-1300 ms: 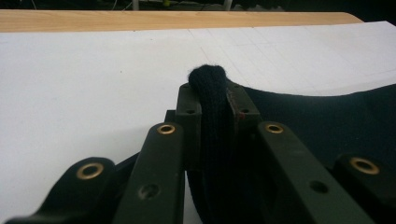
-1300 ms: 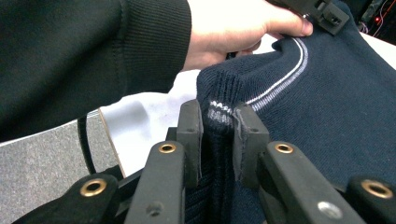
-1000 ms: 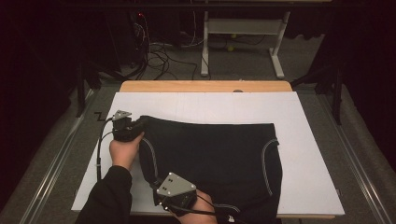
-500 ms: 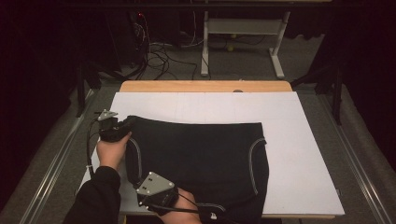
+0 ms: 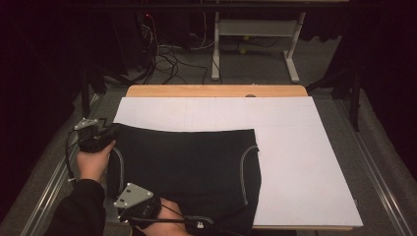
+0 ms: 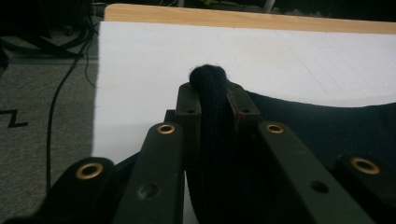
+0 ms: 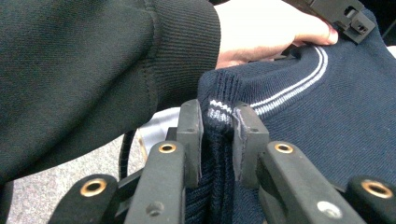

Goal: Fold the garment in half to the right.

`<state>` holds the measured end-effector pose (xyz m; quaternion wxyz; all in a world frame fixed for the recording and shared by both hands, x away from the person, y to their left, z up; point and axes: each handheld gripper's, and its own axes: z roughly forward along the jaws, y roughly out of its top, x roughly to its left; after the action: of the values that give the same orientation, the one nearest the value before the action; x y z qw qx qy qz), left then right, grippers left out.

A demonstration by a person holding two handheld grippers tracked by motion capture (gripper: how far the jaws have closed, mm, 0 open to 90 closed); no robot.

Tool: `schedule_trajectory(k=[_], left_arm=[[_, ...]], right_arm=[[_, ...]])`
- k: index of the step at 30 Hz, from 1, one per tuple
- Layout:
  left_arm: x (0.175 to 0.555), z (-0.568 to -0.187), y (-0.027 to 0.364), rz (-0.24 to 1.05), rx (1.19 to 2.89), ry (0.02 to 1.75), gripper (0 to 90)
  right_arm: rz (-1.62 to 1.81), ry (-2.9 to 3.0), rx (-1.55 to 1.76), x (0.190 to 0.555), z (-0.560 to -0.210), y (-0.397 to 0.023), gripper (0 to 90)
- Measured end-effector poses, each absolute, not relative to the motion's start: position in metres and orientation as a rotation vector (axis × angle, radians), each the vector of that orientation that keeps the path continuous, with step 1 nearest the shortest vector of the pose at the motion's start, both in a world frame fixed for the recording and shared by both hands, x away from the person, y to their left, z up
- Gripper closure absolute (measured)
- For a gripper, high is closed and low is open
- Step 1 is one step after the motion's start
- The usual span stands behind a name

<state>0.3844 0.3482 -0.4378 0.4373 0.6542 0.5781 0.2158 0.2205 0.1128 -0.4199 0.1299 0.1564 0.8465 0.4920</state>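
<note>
A dark navy knitted garment [image 5: 189,169], most likely a sleeveless sweater with pale striped trim, lies spread on the white surface [image 5: 295,162], over its left and near part, with its far edge running straight across and its right side ending about mid-surface. The left gripper [image 5: 101,135] sits at the garment's far left corner; in the left gripper view its jaws are pinching a bunched fold of the knit [image 6: 210,116], which pokes out past the tips in a rounded lump. The right gripper [image 5: 140,209] is at the near left, by the near edge of the surface, and in the right gripper view its jaws are clamped on a ribbed edge carrying the pale stripes [image 7: 219,116], with the other hand [image 7: 266,30] and its dark sleeve [image 7: 93,65] just beyond. The garment looks light, soft and entirely limp: it will drape and sag from wherever it is held, fold on itself, and drag across the surface rather than slide as one piece. The knit should stretch if pulled hard, so an even pull from both holds would keep it flat. It is not fragile or slippery, and the thick ribbed trim and bunched corners give the firmest purchase; these two holds along the left side seem well chosen. Whether the near hem hangs over the surface's edge is hard to tell in the dim high view.
</note>
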Motion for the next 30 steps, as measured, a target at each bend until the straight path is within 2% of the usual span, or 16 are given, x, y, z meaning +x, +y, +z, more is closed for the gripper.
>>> schedule_trajectory(k=[6, 14, 30], left_arm=[[0.379, -0.438, 0.354, 0.531, 1.619, 1.45, 74.2], [0.376, -0.423, 0.333, 0.558, 1.616, 1.428, 74.0], [0.388, -0.408, 0.225, 0.578, 1.694, 1.371, 74.0]], right_arm=[[1.429, 2.471, 0.431, 0.218, -0.421, 0.119, 76.5], [1.458, 2.434, 0.442, 0.216, -0.415, 0.101, 76.5], [1.55, 2.309, 0.537, 0.21, -0.412, 0.009, 76.5]])
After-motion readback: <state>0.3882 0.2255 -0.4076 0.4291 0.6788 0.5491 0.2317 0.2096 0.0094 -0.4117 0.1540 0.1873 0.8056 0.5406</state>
